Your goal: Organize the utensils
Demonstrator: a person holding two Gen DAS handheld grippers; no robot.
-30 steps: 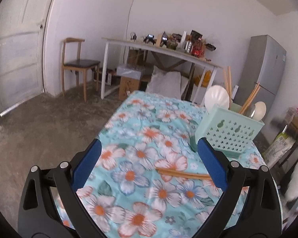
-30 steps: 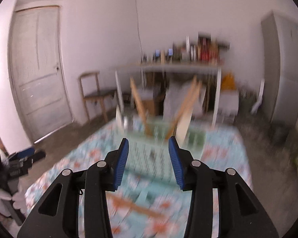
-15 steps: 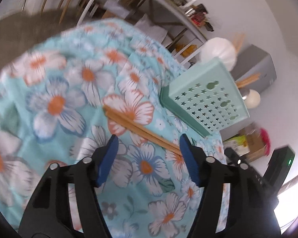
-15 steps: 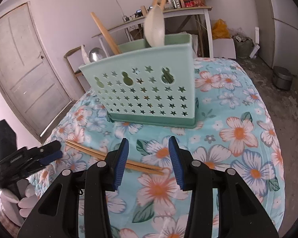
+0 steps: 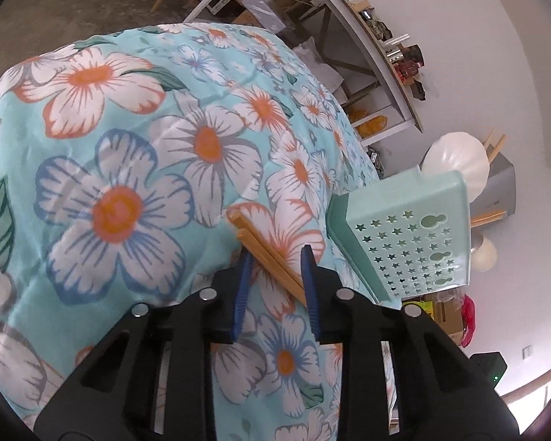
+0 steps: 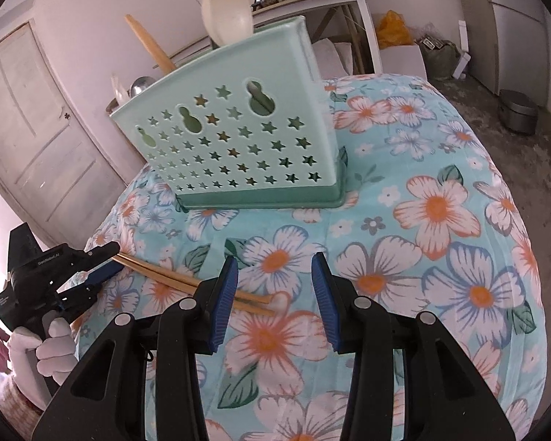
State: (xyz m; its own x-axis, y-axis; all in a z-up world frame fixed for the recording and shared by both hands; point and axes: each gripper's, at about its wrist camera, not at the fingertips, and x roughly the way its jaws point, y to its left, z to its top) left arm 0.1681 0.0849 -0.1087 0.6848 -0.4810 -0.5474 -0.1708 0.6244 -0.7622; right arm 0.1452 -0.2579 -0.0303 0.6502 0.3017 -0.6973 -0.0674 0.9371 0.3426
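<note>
A: Down to the counter (image 6: 459,169) came both grippers since the earlier pictures. The left gripper (image 5: 275,261) was wide and high then; now its fingers (image 5: 243,286) have just been closing around the chopsticks (image 5: 264,253), which lie between them on the flowered cloth.

B: Do the pads press on them already?

A: I think not yet. The right pad seems to touch the sticks and the left one stands a little apart, so the gap is narrow but not a full grip. From the right wrist view, the left gripper (image 6: 103,268) holds the far-left end of the pair, low and pointing down at a slant, with a gloved hand (image 6: 51,345) under it.

B: And the other one?

A: The right gripper (image 6: 275,294) hangs over the near end of the chopsticks (image 6: 187,283), fingers half open and empty. The green utensil basket (image 6: 238,139) stands just behind, already with a white spoon (image 6: 226,7) inside. The pick-up is the step in hand, I judge.
</note>
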